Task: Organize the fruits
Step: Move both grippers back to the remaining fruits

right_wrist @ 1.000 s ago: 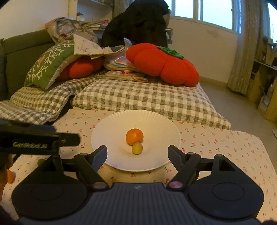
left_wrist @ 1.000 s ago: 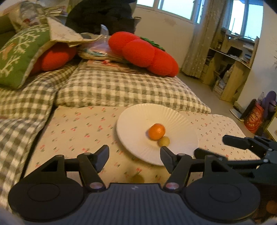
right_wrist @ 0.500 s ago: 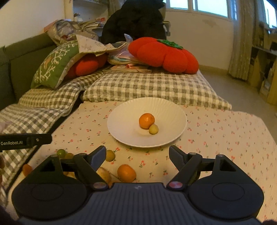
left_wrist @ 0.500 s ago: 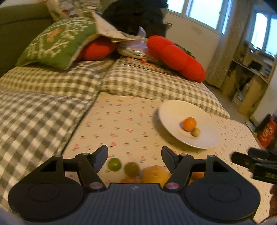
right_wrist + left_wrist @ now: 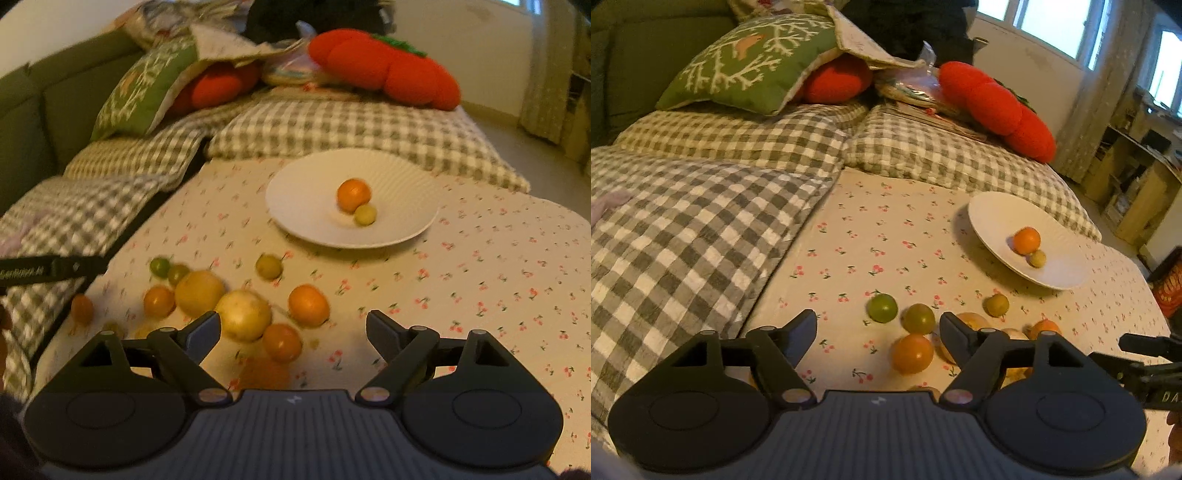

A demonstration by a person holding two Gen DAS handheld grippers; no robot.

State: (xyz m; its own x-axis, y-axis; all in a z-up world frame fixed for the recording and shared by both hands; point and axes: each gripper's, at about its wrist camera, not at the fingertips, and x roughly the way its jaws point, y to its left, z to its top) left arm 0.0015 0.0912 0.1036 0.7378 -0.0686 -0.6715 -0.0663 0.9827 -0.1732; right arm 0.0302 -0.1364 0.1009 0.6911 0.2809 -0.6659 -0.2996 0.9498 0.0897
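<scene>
Both grippers opening (nothing gripped) over loose fruits (image 5: 243, 314) near plate (image 5: 295, 199)

plate (image 5: 306, 206) white | cloth (image 5: 480, 266) cream, red cherry print | pillows (image 5: 701, 229) grey-white check | fruits (image 5: 308, 305) orange, green, yellow

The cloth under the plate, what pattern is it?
Cream cloth with small red cherries; clearest in the left wrist view.

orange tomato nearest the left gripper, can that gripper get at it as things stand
Probably yes: the left gripper has nothing between its opening jaws, and the orange tomato lies just ahead on the tablecloth, though a greenish tomato crowds it.
</scene>
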